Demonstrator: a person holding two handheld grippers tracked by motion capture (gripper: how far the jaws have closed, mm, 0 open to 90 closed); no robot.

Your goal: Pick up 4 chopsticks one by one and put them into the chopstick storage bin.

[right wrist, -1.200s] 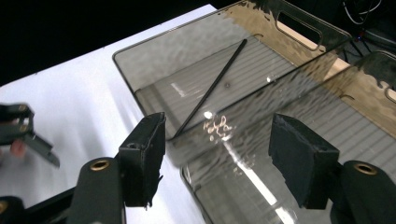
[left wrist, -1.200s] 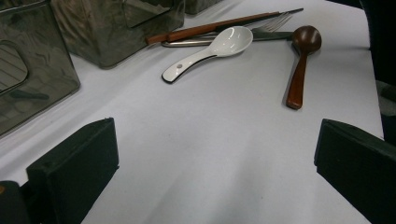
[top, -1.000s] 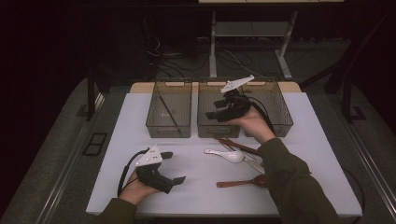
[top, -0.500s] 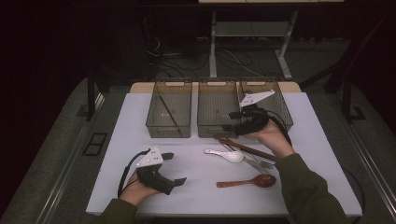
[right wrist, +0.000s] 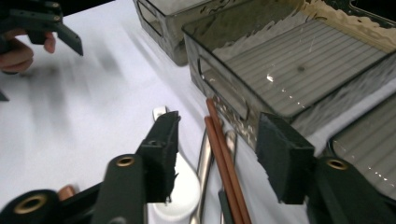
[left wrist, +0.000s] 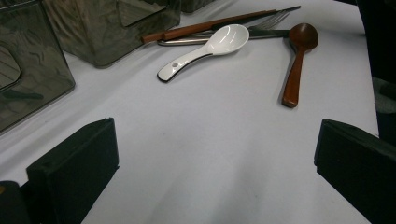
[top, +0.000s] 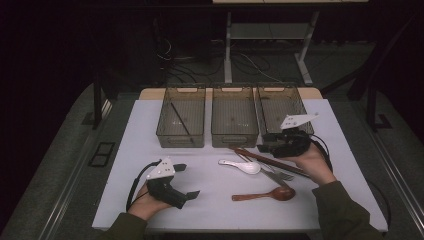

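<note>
Chopsticks [right wrist: 223, 154], brown, lie on the white table [top: 210, 200] under the right gripper [right wrist: 217, 154]. Its jaws have just been closing, but they stand apart above the chopsticks and do not press them. Just beside are a fork [top: 280, 174] and a white spoon [top: 242, 166]; a wooden spoon [top: 267, 195] lies nearer the person. Three bins [top: 234, 135] stand behind. The left gripper [top: 182, 182] rests wide open on the table, holding nothing.
</note>
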